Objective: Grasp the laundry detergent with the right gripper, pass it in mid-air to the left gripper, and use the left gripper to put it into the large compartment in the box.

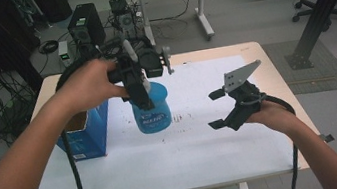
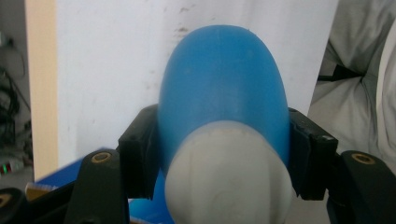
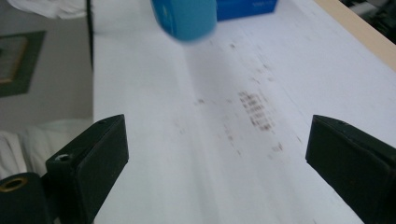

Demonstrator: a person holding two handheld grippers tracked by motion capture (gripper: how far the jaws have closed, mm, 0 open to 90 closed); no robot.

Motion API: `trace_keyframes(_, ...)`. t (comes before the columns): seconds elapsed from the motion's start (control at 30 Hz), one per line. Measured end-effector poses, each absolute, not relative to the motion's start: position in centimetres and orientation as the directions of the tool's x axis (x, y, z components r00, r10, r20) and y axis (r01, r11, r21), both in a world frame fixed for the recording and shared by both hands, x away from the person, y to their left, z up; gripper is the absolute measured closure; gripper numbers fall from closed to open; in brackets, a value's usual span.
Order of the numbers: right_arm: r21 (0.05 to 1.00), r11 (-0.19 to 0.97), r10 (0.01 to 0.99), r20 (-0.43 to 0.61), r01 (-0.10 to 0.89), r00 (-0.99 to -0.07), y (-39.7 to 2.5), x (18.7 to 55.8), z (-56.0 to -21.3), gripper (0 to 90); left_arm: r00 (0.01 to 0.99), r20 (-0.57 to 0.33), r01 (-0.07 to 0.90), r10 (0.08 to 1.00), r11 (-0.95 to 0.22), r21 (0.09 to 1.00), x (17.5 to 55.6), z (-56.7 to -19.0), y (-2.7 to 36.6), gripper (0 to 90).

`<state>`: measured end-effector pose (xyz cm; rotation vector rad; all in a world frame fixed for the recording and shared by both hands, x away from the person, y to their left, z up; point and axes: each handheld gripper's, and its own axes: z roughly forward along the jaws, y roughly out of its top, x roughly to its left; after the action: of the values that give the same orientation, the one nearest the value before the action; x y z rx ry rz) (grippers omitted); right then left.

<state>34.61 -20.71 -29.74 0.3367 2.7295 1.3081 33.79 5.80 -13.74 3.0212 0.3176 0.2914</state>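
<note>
A translucent blue bottle (image 1: 151,111) with a white cap hangs above the middle of the white table (image 1: 201,160). My left gripper (image 1: 139,86) is shut on its upper part, one jaw on each side. In the left gripper view the blue bottle (image 2: 222,88) and its white cap end sit squeezed between the two black pads (image 2: 140,149). My right gripper (image 1: 217,110) hovers to the right of the bottle, open, with nothing between its jaws. In the right gripper view, the right gripper (image 3: 215,154) looks down over the table, with the blue bottle (image 3: 184,18) at the top.
A blue cardboard box (image 1: 83,132) stands open on the table's left side, next to the bottle. Small dark stains (image 1: 180,119) mark the tabletop near the middle. Beyond the table are a computer tower (image 1: 86,25), cables and a desk.
</note>
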Motion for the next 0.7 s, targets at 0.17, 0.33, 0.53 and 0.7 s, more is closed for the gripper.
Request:
trace_keyframes(0.17, 0.737, 0.651, 0.298, -0.026, 0.183, -0.954, -22.9, 34.4, -29.1, 4.9, 0.911, 0.194, 0.343, 0.365, -0.929, 0.136, 34.7, -11.3, 7.0, 38.0)
trace_keyframes(0.33, 0.703, 0.678, 0.333, -0.036, 0.213, -0.942, -24.5, 34.3, -28.2, 3.3, 0.834, 0.223, 0.479, 0.505, -0.863, 0.161, 35.4, -9.1, 8.6, 38.0)
trace_keyframes(0.53, 0.670, 0.706, 0.358, -0.058, 0.229, -0.932, -26.0, 34.0, -27.4, 3.3, 0.738, 0.232, 0.596, 0.634, -0.773, 0.217, 36.1, -6.8, 10.6, 38.1)
trace_keyframes(0.7, 0.653, 0.720, 0.366, -0.072, 0.234, -0.928, -27.0, 33.9, -27.0, 3.5, 0.624, 0.230, 0.694, 0.746, -0.665, 0.276, 36.4, -5.4, 12.5, 38.0)
